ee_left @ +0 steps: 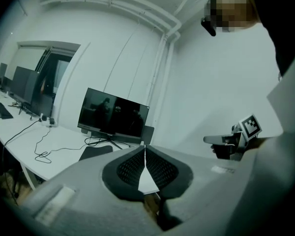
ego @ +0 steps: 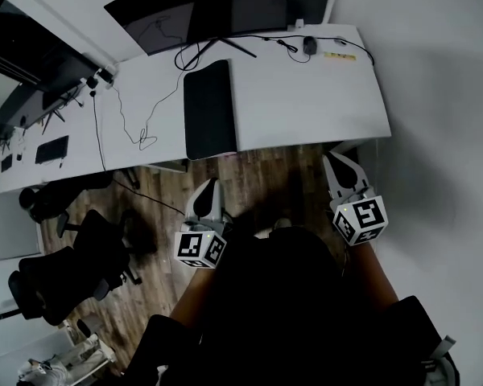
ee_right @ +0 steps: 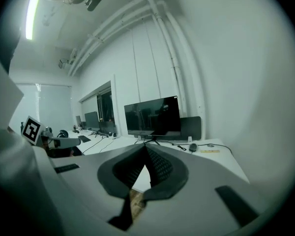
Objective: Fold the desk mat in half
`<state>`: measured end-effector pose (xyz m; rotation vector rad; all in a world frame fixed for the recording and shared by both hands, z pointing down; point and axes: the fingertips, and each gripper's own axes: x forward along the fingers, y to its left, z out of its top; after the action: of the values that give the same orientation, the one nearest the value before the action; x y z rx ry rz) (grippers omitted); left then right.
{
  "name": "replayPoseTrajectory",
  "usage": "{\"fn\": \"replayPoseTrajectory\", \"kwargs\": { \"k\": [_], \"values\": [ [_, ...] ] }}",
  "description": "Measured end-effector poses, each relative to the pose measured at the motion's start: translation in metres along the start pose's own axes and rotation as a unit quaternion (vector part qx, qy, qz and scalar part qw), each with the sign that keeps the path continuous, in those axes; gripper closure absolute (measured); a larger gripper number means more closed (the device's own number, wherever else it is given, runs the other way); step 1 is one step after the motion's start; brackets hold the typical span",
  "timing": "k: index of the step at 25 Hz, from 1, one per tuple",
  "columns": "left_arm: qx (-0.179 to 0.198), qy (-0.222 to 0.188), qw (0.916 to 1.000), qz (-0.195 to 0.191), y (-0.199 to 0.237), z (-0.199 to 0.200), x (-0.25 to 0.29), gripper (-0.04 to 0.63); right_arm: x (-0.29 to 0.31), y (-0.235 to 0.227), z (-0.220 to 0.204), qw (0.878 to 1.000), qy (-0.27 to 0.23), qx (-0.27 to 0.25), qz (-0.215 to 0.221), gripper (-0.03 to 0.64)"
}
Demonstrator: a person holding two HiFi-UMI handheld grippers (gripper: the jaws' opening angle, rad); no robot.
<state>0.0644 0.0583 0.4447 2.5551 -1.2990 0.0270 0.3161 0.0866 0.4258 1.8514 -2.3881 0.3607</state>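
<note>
Hovering short of the bench [ego: 306,103], the left gripper [ego: 211,185] and right gripper [ego: 335,161] are both pinched together, empty. The desk mat [ego: 209,111] before the monitor [ego: 201,6] looks already folded; I'd check its edges align.

Open desk [ego: 306,103] right of mat [ego: 209,111] — monitor [ego: 201,10], cables [ego: 189,55] at back, chairs [ego: 72,272] left

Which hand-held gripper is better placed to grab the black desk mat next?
Left, probably: the left hand-held gripper sits just short of the black rectangular desk mat; the right hand-held gripper is off to its side.
</note>
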Motion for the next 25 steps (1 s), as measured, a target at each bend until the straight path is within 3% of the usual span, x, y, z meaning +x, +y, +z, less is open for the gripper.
{"fn": "replayPoseTrajectory", "kwargs": {
  "k": [5,9,17,25],
  "values": [
    [-0.006,0.004,0.9997,-0.023,-0.011,0.008,0.012,0.572,-0.017,0.005,0.007,1.000,-0.001,-0.019,-0.012,0.615],
    [-0.033,-0.006,0.9993,-0.017,-0.006,0.010,0.011,0.572,-0.020,0.006,0.002,0.999,0.006,-0.026,-0.021,0.615],
    [-0.006,-0.009,0.9999,-0.002,-0.004,0.007,0.001,0.572,-0.030,0.003,-0.009,0.999,0.013,-0.027,-0.027,0.615],
    [-0.008,-0.003,0.9999,0.011,-0.003,-0.001,-0.004,0.572,-0.030,0.006,-0.007,0.999,0.007,-0.040,-0.021,0.615]
  ]
}}
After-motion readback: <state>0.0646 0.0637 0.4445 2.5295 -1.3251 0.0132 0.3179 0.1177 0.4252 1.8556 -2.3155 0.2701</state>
